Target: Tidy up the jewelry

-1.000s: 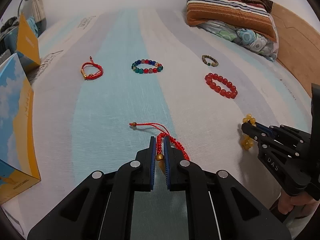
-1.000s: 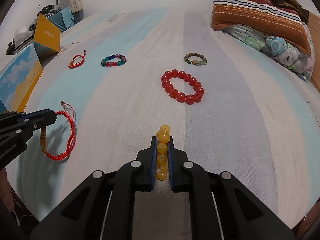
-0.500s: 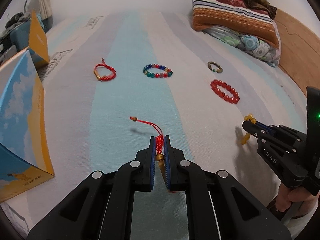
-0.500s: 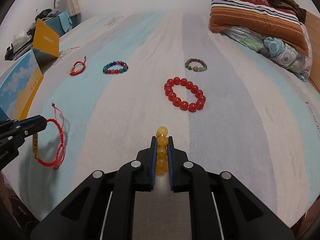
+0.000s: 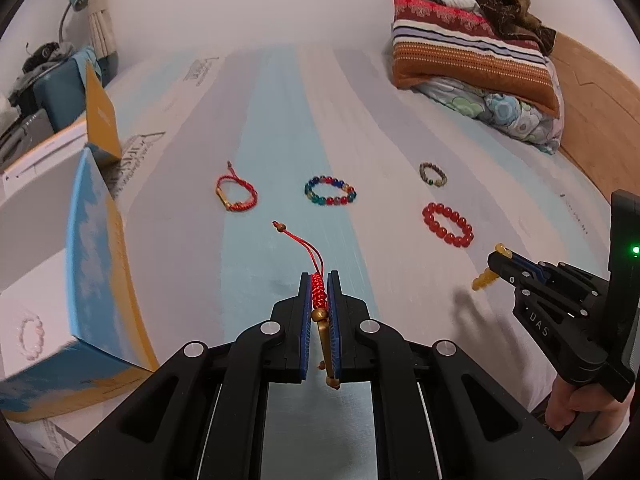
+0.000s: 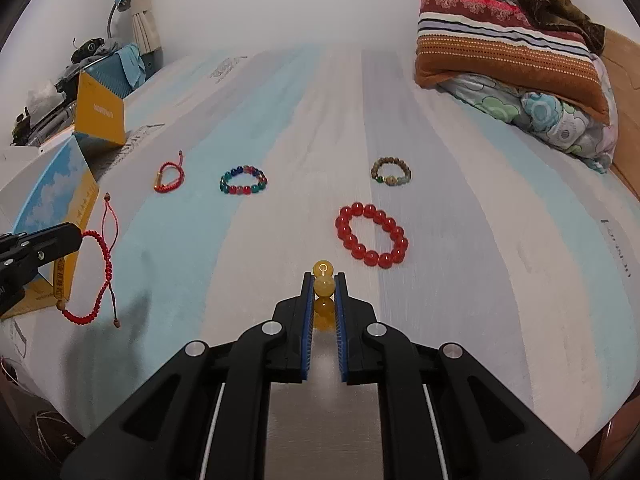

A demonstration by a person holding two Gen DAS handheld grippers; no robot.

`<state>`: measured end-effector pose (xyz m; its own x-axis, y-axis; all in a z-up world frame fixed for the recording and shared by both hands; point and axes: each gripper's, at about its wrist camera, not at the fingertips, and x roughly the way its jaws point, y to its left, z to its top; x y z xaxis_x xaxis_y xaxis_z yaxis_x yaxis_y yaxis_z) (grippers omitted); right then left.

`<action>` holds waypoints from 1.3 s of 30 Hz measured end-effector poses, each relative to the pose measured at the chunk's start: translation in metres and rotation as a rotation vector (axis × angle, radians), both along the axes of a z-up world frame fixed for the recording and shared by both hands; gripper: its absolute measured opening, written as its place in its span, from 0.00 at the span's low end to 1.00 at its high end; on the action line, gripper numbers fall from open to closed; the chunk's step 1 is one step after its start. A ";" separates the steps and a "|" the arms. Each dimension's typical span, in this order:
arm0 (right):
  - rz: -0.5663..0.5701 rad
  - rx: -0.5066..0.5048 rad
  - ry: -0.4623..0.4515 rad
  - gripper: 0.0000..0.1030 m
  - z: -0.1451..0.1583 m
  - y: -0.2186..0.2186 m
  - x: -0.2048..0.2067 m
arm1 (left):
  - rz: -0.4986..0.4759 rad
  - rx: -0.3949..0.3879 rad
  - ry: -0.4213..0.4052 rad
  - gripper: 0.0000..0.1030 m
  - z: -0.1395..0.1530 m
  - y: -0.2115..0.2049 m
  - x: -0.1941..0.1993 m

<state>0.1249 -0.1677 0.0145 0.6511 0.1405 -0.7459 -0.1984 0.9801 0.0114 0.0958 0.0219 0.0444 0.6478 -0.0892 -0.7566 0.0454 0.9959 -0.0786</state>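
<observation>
A bed (image 5: pixel 280 128) with a pale sheet striped in blue and grey fills both views, with folded blankets (image 5: pixel 472 60) piled at its far right and an open blue-and-yellow box (image 5: pixel 92 264) at its left edge.

The left gripper (image 5: pixel 319 292) is clamped on a red cord bracelet (image 5: pixel 317 296): the woven part and a gold tube sit pinched between the blue pads, and two thin cords with a bead at the end stick out past the tips. The right gripper (image 6: pixel 323 292) is closed on a yellow bead bracelet (image 6: pixel 323 286), one bead poking out beyond the tips and more wedged between the pads.

Four more pieces lie on the sheet, well ahead of both tools: a second red cord bracelet (image 5: pixel 236 194), a multicoloured bead bracelet (image 5: pixel 330 191), a brown bead bracelet (image 5: pixel 433 175) and a red bead bracelet (image 5: pixel 448 225).

From its own camera each held bracelet is mostly hidden by the pads. The other camera shows more: the right wrist view has the red cord loop hanging clear of the sheet below the left tool, and the left wrist view has yellow beads dangling under the right tool, with a hand (image 5: pixel 572 408) on its grip. Only the left wrist view looks into the box, where a pale bead bracelet (image 5: pixel 31 338) lies, blurred.
</observation>
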 end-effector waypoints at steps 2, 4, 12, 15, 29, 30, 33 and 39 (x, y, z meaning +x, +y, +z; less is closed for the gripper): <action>0.001 0.003 -0.002 0.09 0.007 0.001 0.000 | 0.003 0.001 -0.001 0.07 0.005 0.002 0.000; 0.005 0.010 -0.001 0.09 0.012 0.002 0.000 | 0.006 0.006 -0.002 0.07 0.010 0.005 0.000; 0.021 0.028 0.011 0.09 0.031 0.013 0.002 | 0.017 0.013 -0.016 0.07 0.029 0.017 -0.002; 0.029 0.035 0.013 0.09 0.037 0.019 0.003 | 0.023 0.018 -0.024 0.07 0.037 0.022 -0.004; 0.108 0.056 -0.013 0.09 0.069 0.082 0.004 | 0.075 0.023 -0.068 0.07 0.069 0.065 -0.014; 0.113 0.057 -0.015 0.09 0.071 0.087 0.004 | 0.081 0.023 -0.068 0.07 0.070 0.069 -0.015; 0.137 0.059 -0.023 0.09 0.079 0.105 0.004 | 0.097 0.020 -0.071 0.07 0.072 0.080 -0.018; 0.189 0.060 -0.037 0.09 0.094 0.144 0.001 | 0.140 0.015 -0.092 0.07 0.083 0.111 -0.029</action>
<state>0.1260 -0.0234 0.1085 0.6357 0.3064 -0.7085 -0.3802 0.9231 0.0581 0.0667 0.1332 0.1279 0.7197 0.0181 -0.6940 -0.0881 0.9940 -0.0654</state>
